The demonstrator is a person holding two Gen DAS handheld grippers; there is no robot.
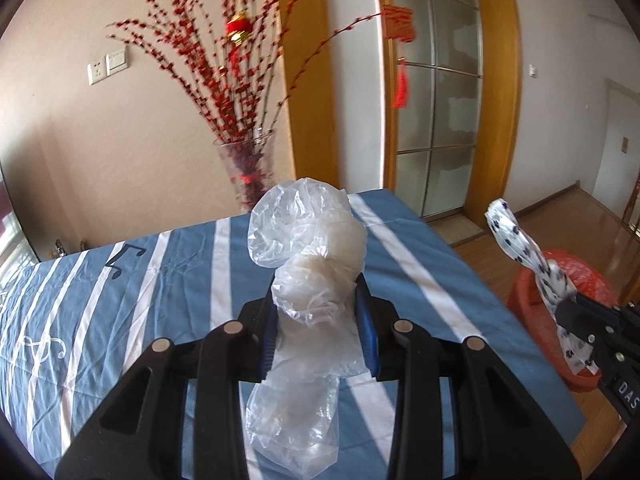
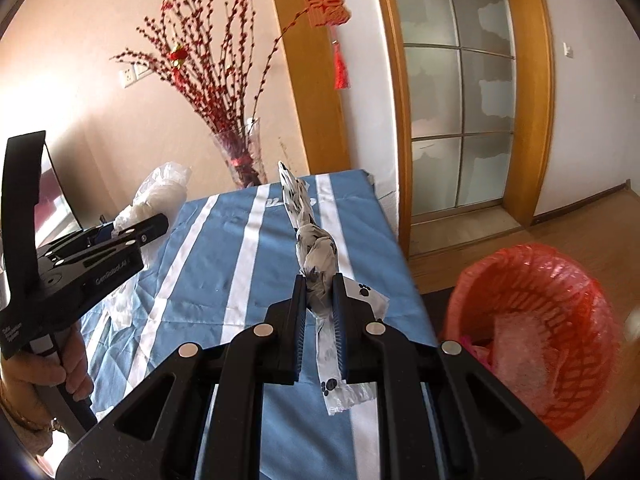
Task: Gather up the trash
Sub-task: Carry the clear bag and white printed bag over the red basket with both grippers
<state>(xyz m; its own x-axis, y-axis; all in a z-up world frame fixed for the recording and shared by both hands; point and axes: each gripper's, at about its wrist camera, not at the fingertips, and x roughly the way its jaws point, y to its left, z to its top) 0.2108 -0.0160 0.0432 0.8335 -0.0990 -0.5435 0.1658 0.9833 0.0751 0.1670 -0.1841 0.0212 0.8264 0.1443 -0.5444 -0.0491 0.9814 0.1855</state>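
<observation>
Your left gripper [image 1: 318, 320] is clamped on a crumpled clear plastic bag [image 1: 308, 264], jaws partway in with the bag squeezed between the blue pads. In the left wrist view the bag runs straight up the middle of the frame: one puffy end sticks up past the fingertips toward the vase of red branches [image 1: 248, 168], the other end trails down toward the bottom edge. So its long axis is pretty much in line with the fingers.

Your right gripper [image 2: 320, 312] is pinched narrow on a twisted paw-print wrapper [image 2: 316, 256]. Same deal there: it lines up with the fingers, with the thin twisted tip pointing up and a bit left, and a flat tail hanging toward the bottom of the frame.

Both are held up over the blue striped cloth [image 2: 240, 240]. The red bin [image 2: 536, 328] sits at the lower right of the right wrist view, on the wood floor beside the cloth.
</observation>
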